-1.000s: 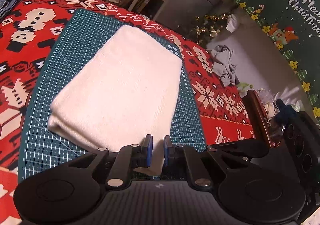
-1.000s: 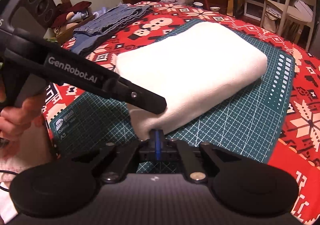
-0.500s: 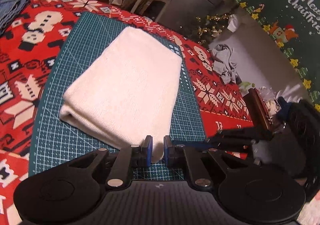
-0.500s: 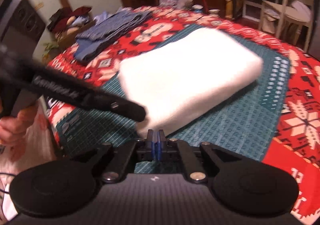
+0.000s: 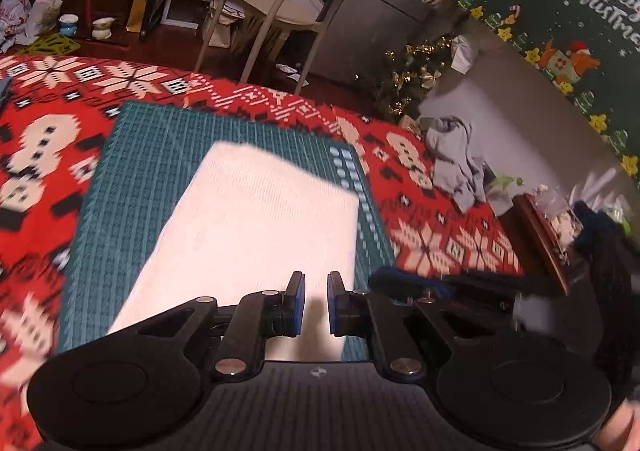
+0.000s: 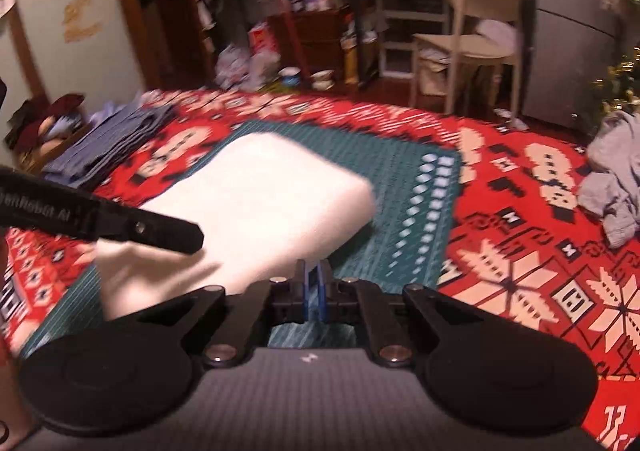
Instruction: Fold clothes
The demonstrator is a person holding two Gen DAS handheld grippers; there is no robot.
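Towel (image 5: 256, 227) — white, thick, folded into a neat rectangle, several layers deep; lies flat on the green mat (image 5: 132, 179) — blurred.

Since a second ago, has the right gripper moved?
Yes. The right gripper has pulled back off the folded white towel; green cutting mat now shows below its fingers.

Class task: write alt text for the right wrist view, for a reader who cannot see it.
A folded white towel lies on a green cutting mat over a red patterned tablecloth, with the right gripper at its near edge, jaws almost closed. The left gripper reaches in over the towel's near left corner; folded blue clothes and a crumpled grey garment lie at the sides.
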